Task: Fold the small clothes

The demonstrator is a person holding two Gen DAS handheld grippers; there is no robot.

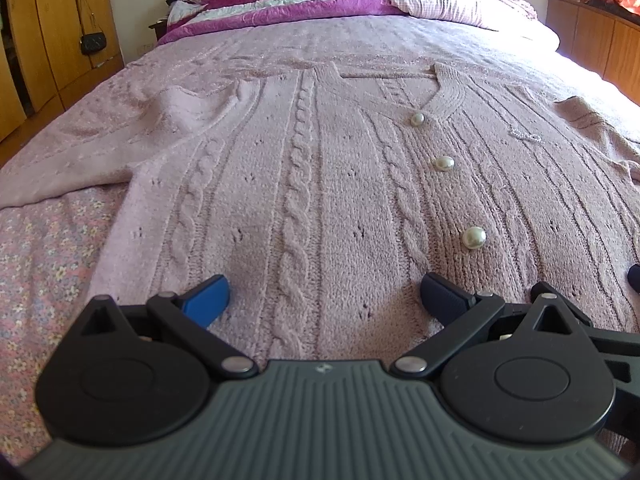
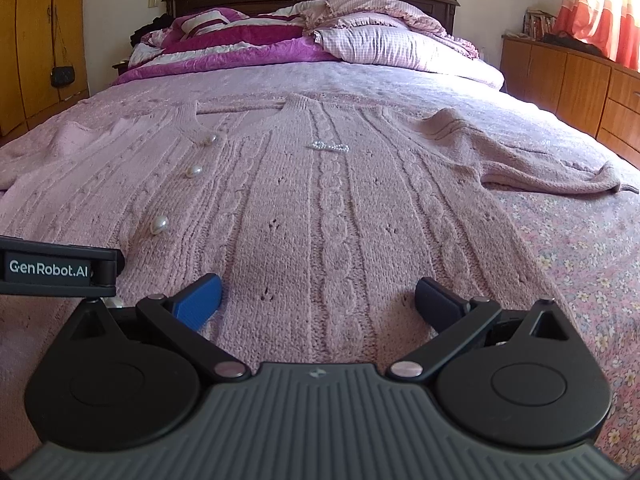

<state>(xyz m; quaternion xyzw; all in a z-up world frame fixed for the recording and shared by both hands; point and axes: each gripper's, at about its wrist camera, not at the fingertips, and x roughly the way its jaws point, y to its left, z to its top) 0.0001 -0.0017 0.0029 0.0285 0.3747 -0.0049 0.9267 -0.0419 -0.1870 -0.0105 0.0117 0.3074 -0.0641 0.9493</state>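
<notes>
A pale pink cable-knit cardigan (image 1: pixel 320 184) is lying spread flat, front side up, on a bed covered with a pink floral sheet (image 1: pixel 44 256), its hem toward the cameras and its V-neck pointing toward the headboard. Three round pearl-like buttons (image 1: pixel 444 163) are running down its placket, and a small sparkly brooch (image 2: pixel 329 146) is sitting on one chest panel. One sleeve is trailing out over the sheet on each side.

The left gripper (image 1: pixel 324 300) is hovering low over the hem of the cardigan, pointing forward along the garment, with its blue-padded fingers (image 1: pixel 206 300) standing wide apart and holding nothing; the knit is showing between them. The right gripper (image 2: pixel 318 300) is sitting just beside it, in the same low, level, forward-pointing pose over the hem, its jaws likewise spread wide and empty. In the right wrist view, the side of the left gripper, printed with GenRobot.AI, is showing at the left edge.

A purple and white quilt (image 2: pixel 240 48) and a checked pillow (image 2: pixel 384 46) are piled at the far end.
</notes>
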